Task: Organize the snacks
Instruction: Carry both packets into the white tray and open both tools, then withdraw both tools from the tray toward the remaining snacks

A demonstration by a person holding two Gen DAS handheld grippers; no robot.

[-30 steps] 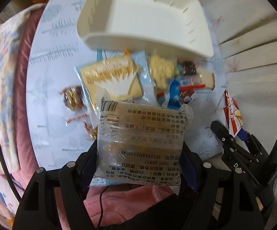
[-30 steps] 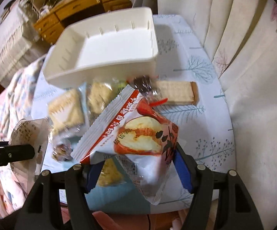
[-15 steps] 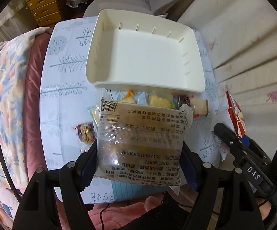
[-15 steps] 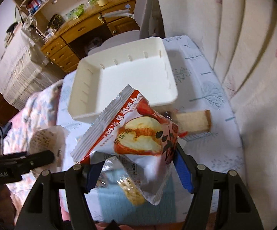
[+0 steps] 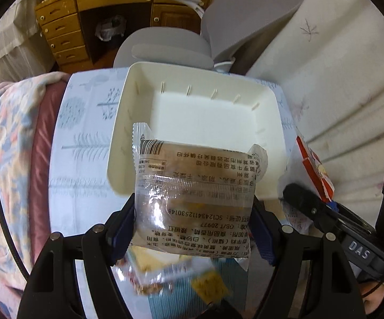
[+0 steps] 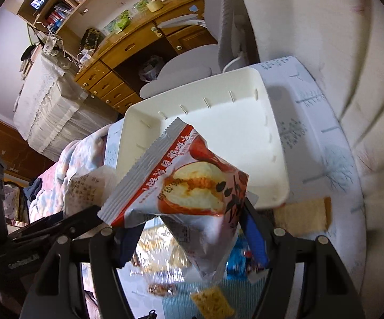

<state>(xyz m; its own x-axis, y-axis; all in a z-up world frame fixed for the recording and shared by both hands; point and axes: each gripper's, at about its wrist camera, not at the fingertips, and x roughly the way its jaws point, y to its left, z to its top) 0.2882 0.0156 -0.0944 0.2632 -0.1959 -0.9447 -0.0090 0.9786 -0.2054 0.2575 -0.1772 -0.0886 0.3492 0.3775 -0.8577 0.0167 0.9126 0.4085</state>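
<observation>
Left gripper (image 5: pixel 193 228) clamps a light, crinkly clear cake packet (image 5: pixel 196 199); right gripper (image 6: pixel 189 239) pinches a slippery red-and-white snack pouch (image 6: pixel 184 180), white plastic bin (image 5: pixel 128 133) ahead

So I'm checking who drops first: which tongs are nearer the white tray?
Hard to call. Left tongs and right tongs both hold packets at the white tray's near edge.

The tree-print table (image 5: pixel 80 164) carries a white tray (image 5: pixel 122 138) and loose snacks (image 6: pixel 302 216).
</observation>
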